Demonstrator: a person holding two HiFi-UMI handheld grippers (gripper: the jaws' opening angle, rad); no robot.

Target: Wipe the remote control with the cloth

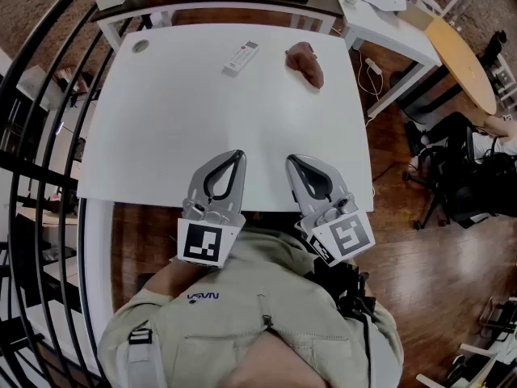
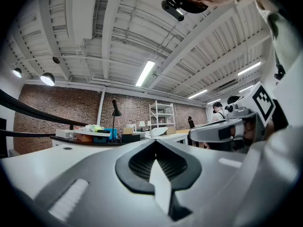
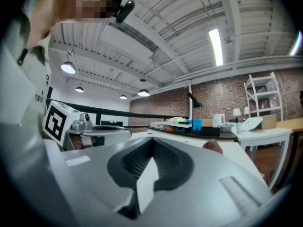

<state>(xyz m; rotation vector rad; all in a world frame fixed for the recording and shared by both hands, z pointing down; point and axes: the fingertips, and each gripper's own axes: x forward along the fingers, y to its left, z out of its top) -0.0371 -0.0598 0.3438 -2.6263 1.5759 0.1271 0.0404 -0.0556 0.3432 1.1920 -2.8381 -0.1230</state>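
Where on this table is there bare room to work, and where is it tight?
The middle of the white table is bare, from the remote control and cloth at the far edge to the left gripper and right gripper at the near edge. Tightest: the gap between remote and cloth.

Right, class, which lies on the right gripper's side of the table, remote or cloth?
The pinkish cloth, right of the white remote control, ahead of the right gripper.
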